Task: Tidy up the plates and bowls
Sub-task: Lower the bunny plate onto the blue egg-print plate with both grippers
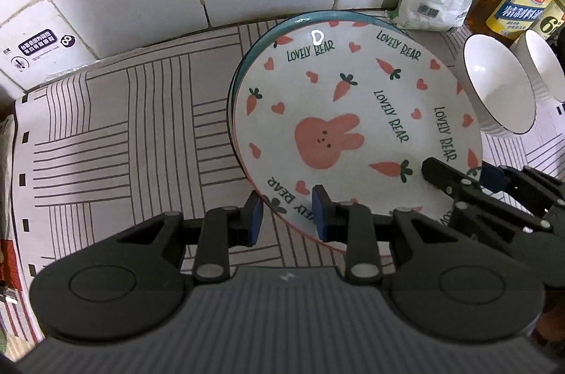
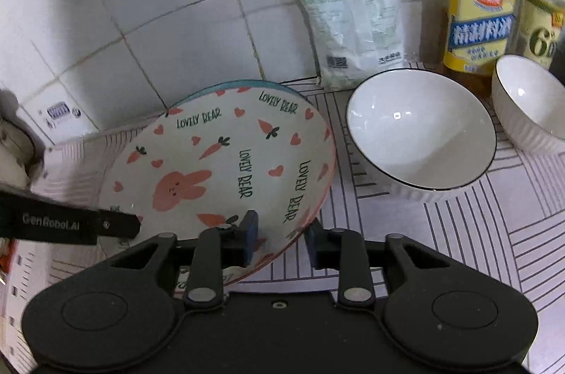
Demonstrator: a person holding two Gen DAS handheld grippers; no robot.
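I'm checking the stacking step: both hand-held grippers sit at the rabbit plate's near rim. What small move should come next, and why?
Probably back the right hand-held gripper off the rabbit plate. Its jaws straddle the rim without pinching, and the plate already lies on the blue-rimmed plate. The left hand-held gripper straddles the rim too.
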